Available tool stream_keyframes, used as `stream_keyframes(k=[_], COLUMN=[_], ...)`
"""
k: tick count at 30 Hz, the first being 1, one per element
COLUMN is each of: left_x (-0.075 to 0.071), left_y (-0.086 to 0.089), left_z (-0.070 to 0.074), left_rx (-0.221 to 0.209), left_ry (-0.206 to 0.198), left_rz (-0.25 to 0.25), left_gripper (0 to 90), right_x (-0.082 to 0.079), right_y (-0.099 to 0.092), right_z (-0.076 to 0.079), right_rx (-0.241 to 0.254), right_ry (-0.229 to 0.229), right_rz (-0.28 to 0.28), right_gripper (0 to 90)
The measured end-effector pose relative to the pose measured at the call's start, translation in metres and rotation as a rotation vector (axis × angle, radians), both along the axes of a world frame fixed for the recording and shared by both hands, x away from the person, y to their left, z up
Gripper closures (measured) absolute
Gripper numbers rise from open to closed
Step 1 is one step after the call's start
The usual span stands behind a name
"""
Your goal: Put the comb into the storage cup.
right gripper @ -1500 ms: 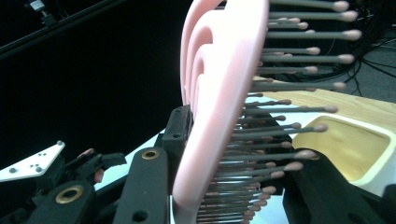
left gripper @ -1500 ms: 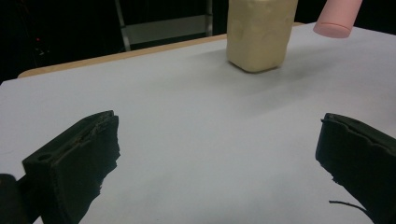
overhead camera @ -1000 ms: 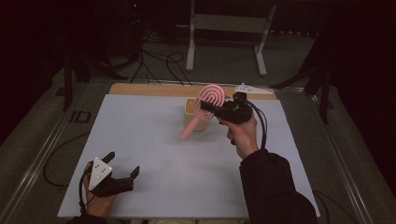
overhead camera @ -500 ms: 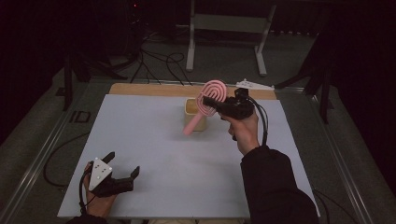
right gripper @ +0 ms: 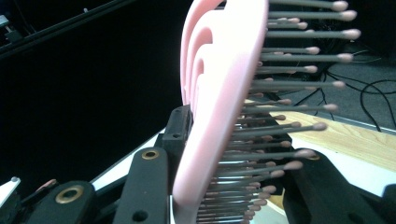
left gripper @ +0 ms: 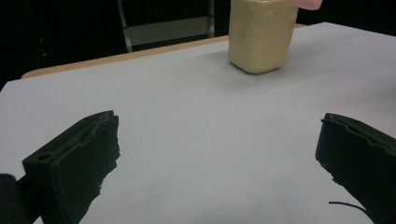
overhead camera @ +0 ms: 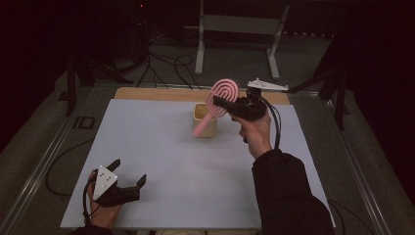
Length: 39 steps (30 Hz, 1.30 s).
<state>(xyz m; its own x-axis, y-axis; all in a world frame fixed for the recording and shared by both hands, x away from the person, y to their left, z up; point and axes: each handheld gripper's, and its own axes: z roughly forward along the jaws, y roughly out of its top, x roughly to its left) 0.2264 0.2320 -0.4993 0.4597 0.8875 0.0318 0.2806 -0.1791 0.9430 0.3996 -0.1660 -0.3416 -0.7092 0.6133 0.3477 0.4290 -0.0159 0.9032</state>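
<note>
Toward 1 o'clock of the table's centre, held above the white table surface (overhead camera: 161, 147): one pink hairbrush (overhead camera: 218, 100), oval head with concentric ridges on its back, bristles with rounded tips. Its head is clamped between the jaws of the right gripper (overhead camera: 219, 104), which the person's right hand (overhead camera: 254, 132) carries raised off the table; in the right gripper view the pink hairbrush (right gripper: 219, 107) stands edge-on, back to one jaw and bristles toward the other. Its handle slants down toward 7 o'clock, the end over or just in front of the beige container (overhead camera: 204, 120); whether it touches cannot be told. That container, a squat open-topped cup, stands upright at 12 o'clock of centre, near the wooden strip (overhead camera: 147, 93) along the far edge; the left gripper view shows the beige container (left gripper: 261, 35) with a plain, unmarked side. At 7 o'clock, by the near edge: left gripper (overhead camera: 128, 182), resting low on the table, jaws wide apart with nothing between them. No brand, label or legible writing on any item.
</note>
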Motion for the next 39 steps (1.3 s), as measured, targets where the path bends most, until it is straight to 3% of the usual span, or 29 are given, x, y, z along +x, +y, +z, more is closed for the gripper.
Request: stream_keyframes(k=[16,31,39], left_x=[0.0,0.0,-0.001], left_y=[0.0,0.0,0.0], left_z=[0.0,0.0,0.0], left_rx=[-0.002,-0.003,-0.005], left_ry=[0.0,0.001,0.0], left_rz=[0.0,0.0,0.0], left_gripper=[0.0,0.1,0.1], right_x=[0.01,0.019,0.022], right_y=[-0.006,-0.005,-0.004], right_z=[0.001,0.005,0.007], right_rx=[0.034,-0.009,-0.002], right_ry=[-0.004,-0.013,-0.017], right_rz=[-0.036,-0.067,-0.077], right_gripper=[63.5,63.5,63.5])
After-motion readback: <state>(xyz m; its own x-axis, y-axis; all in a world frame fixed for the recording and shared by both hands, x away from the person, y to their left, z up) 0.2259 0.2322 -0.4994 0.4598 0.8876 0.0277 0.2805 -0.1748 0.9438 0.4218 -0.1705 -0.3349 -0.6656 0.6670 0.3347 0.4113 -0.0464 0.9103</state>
